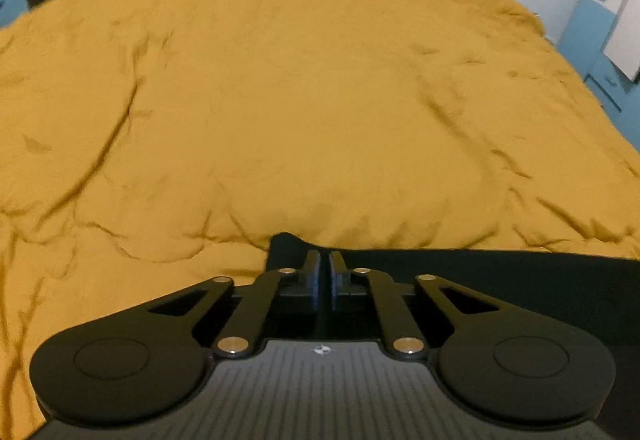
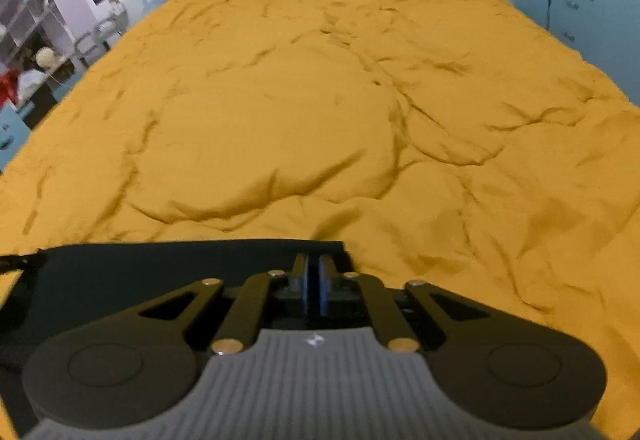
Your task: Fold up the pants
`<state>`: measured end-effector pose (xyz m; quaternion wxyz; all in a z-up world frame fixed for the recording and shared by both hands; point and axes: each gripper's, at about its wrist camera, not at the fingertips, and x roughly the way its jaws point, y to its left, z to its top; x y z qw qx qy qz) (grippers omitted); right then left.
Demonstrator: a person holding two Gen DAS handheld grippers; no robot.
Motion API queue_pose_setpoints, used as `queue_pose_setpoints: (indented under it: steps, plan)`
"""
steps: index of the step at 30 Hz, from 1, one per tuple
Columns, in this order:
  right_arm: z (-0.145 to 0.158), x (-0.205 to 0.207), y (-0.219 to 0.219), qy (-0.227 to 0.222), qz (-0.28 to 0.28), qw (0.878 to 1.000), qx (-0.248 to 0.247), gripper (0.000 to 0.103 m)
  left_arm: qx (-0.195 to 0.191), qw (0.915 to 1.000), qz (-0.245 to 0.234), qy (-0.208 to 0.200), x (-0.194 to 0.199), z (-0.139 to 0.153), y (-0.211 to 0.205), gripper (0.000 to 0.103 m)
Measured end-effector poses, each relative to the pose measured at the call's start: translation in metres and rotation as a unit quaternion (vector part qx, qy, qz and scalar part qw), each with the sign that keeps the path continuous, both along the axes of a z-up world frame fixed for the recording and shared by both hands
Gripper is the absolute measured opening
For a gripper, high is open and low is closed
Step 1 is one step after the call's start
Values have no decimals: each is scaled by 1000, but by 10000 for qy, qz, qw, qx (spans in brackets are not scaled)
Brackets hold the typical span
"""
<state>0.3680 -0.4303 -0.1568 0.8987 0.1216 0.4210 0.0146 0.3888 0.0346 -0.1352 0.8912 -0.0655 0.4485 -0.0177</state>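
Black, soft knit: pants, stretched along the bed's near edge over the mustard duvet. My left gripper and right gripper each pinch a top corner (light, limp, likely to sag between holds).

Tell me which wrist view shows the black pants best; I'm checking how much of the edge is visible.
The right wrist view: the pants spread wide to the left of the right gripper, with a corner beside its fingertips. The left wrist view shows only a narrow strip to the right of the left gripper.
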Motion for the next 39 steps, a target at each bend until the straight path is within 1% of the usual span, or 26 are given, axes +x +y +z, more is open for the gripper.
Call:
queue_pose_setpoints:
  steps: [1,2,4,5,8,9,13,14,17,19,21,23,26,29,32,36,37,39]
  plan:
    - [-1,0,1,13,-94,9997,-206,0,15,10000,75,-10,2,-1,3,6]
    - [-1,0,0,27,-157,9994,-300,11,37,9999,141,-33,3,1,5,6]
    - [4,-5,-3,-15,-268,9991,-335,11,105,9996,221,-112,-1,8,7,6]
    - [7,-8,-2,-72,-266,9990,-363,11,203,9994,187,-196,-6,14,5,6]
    - [24,-26,12,-349,-147,9978,-543,13,786,9962,42,-366,-24,28,-5,7]
    - [30,-32,19,-457,-76,9974,-550,14,882,9953,1,-403,-32,32,-6,7]
    - [46,-56,62,-800,433,9954,-318,15,788,9957,-131,-473,-63,48,-7,7]
    - [47,-61,77,-841,614,9941,-302,19,787,9954,-189,-521,-73,53,-9,7]
    - [45,-72,116,-918,982,9900,-430,27,648,9955,-323,-610,-98,65,-13,7]
    - [38,-78,137,-889,1141,9880,-546,27,507,9955,-433,-670,-118,69,-15,7]
    - [31,-84,153,-791,1179,9870,-753,27,421,9957,-537,-627,-135,67,-17,7]
    - [23,-90,160,-648,1172,9880,-773,27,495,9955,-607,-537,-147,59,-18,8]
    - [11,-102,167,-513,1157,9885,-826,27,709,9959,-473,-300,-157,42,-14,8]
    - [-2,-112,171,-479,1198,9870,-956,27,555,9978,-261,-240,-166,30,-2,8]
    - [-11,-124,176,-505,1262,9844,-1119,27,425,9987,-154,-249,-175,26,6,8]
    - [1,-133,176,-522,1215,9852,-1094,27,453,9987,-35,-236,-189,34,12,8]
    - [6,-137,177,-535,1247,9853,-1038,27,517,9984,17,-215,-192,36,13,8]
    - [16,-147,183,-607,1363,9853,-827,27,516,9982,73,-286,-203,41,15,8]
